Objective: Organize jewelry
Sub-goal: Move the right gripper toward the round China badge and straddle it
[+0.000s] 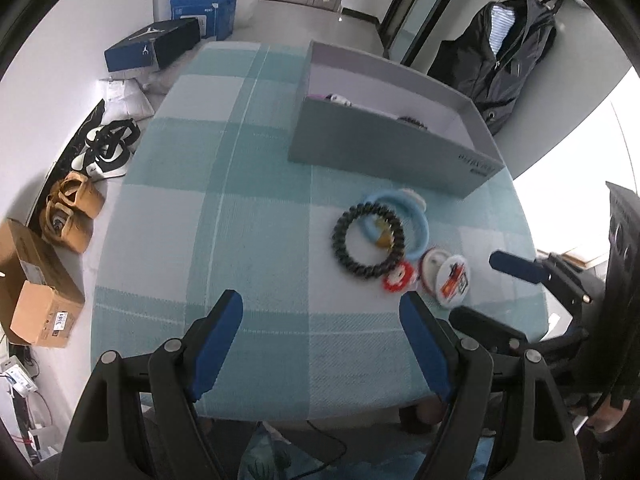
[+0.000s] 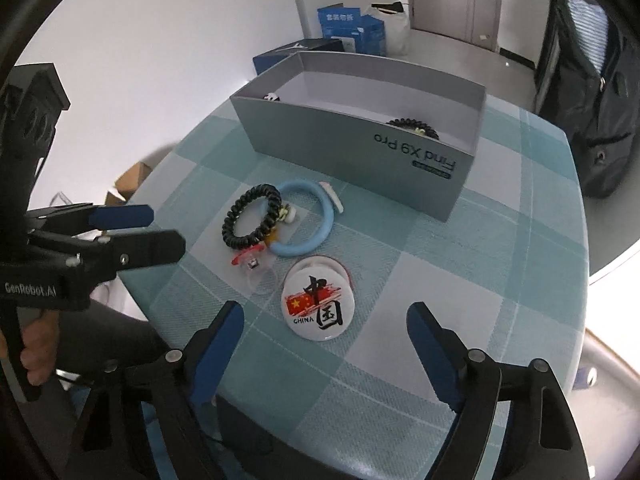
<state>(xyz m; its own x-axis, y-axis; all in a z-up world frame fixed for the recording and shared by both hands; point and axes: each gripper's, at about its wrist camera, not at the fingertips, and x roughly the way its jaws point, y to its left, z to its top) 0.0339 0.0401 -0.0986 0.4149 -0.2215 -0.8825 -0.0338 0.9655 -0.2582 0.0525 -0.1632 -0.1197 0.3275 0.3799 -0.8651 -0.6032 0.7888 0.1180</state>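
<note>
- Jewelry lay in a small cluster on the table (image 2: pixel 460 280), which was covered by a teal and white checked cloth, just in front of an open grey box (image 2: pixel 352 148) printed "Find X9 Pro".
- One black beaded bracelet (image 2: pixel 252 216) formed a round loop of dark, glossy beads; it overlapped one light blue bangle (image 2: pixel 316 228), a smooth thick ring with a pale tab at its far edge.
- A small cream and yellow charm (image 2: pixel 286 216) sat where the two rings crossed.
- One red and white trinket (image 2: pixel 250 260) touched the near side of the bracelet, partly on a clear round piece; its shape was too small to make out.
- One round white badge (image 2: pixel 316 304) lay nearest, showing a red flag, black Chinese characters and the word "CHINA"; a second disc with a red rim peeked out from beneath it.
- Inside the box, two pieces showed above the wall: another black beaded bracelet (image 2: pixel 412 126) at the right end and a small white and dark item (image 2: pixel 273 97) at the left end.
- The left gripper (image 1: pixel 322 312) hung over the near part of the table with its jaws wide and nothing between them.
- The right gripper (image 2: pixel 326 320) stood over the badge, jaws apart and touching nothing.
- A person's hand (image 2: pixel 38 356) gripped the handle of the left tool.
</note>
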